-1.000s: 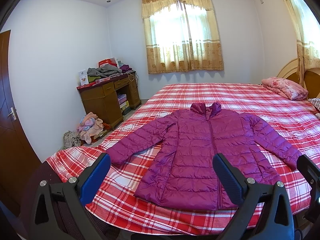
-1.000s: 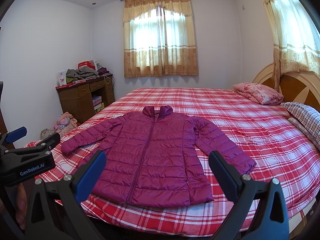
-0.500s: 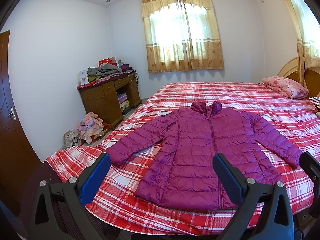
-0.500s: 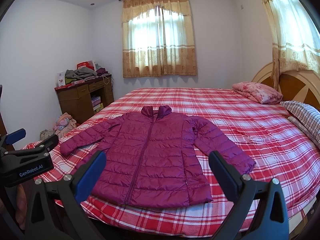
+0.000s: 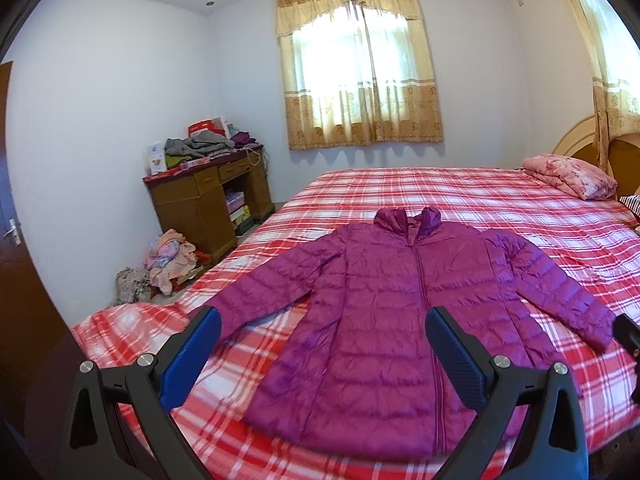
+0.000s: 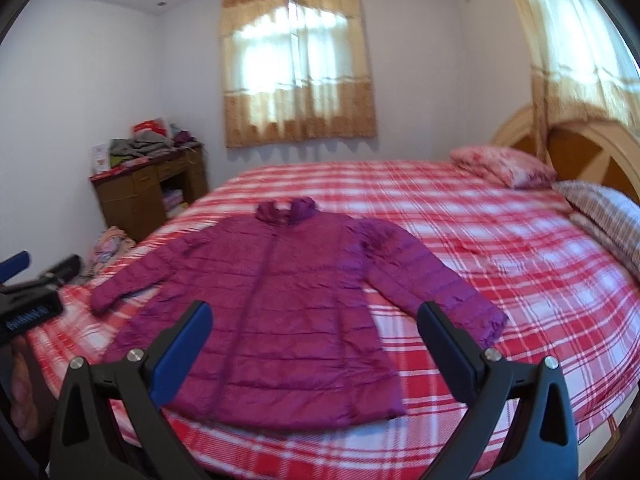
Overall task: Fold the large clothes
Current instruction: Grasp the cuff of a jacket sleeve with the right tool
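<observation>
A magenta quilted puffer jacket [image 5: 384, 320] [image 6: 280, 308] lies flat and zipped on the red plaid bed [image 5: 500, 204] [image 6: 500, 272], collar away from me, both sleeves spread outward. My left gripper [image 5: 322, 320] hovers open before the bed's near edge, framing the jacket's left half and hem. Over the hem on the right side, my right gripper [image 6: 314, 312] is open too, holding nothing. The right wrist view shows the left gripper's body [image 6: 32, 300] at the left edge.
A wooden desk [image 5: 208, 200] piled with clothes stands against the left wall, with a heap of laundry [image 5: 168, 256] on the floor beside it. A pink folded quilt [image 5: 568, 176] and a striped pillow [image 6: 604, 216] lie near the headboard [image 6: 592, 148]. A door [image 5: 12, 240] is at far left.
Both grippers have moved slightly closer to the bed and jacket; the right wrist view now blurs from motion. The jacket lies as before.
</observation>
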The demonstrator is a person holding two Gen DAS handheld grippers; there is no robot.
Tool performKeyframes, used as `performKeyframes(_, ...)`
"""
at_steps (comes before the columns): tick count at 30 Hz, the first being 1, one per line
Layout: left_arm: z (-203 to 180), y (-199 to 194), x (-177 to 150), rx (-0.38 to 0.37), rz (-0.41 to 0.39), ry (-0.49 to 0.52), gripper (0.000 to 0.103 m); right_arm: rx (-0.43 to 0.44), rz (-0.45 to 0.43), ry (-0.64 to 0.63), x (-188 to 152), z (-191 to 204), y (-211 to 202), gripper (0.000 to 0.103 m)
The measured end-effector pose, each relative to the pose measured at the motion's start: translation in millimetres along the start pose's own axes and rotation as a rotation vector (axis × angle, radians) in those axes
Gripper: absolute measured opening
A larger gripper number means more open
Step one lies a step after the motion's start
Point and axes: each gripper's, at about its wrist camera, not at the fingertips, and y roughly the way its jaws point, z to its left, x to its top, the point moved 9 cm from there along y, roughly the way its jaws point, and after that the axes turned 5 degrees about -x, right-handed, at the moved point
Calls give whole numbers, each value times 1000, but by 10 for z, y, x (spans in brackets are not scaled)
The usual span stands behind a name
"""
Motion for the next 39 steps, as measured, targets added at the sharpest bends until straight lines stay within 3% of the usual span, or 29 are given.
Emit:
performKeyframes(8, -305, 1180, -184, 0, 138, 48, 102, -192, 157, 208, -289, -1306, 869, 103)
performKeyframes(15, -329, 1821, -348, 61, 192, 63, 102, -283, 312, 323, -644, -1986, 1478, 91)
performKeyframes(18, -255, 2052, -472, 97, 234, 67, 102, -303, 351, 357, -742, -2136, 1640, 83)
performKeyframes(19, -234, 2124, -520, 106, 250, 66, 102, -294, 366, 362, -778, -2152, 1698, 71)
performKeyframes(20, -219, 2196, -568, 114, 266, 66, 102, -287, 375, 367, -810, -2162, 1741, 52)
performKeyframes(22, -169, 2325, -656, 133, 296, 74, 102, -282, 377, 369, -834, -2175, 1779, 40)
performKeyframes(23, -148, 2381, -707, 145, 310, 82, 102, -285, 367, 358, -818, -2195, 1784, 29)
performKeyframes(26, -21, 2497, -850, 190, 355, 103, 102, -291, 356, 347, -757, -2331, 1829, 21)
performKeyframes(33, 277, 2553, -800, 179, 403, 88, 102, -404, 333, 315, -420, -2957, 2017, 14)
performKeyframes(39, 405, 2482, -311, 165, 334, 72, 102, -447, 259, 197, 111, -2846, 2104, 11)
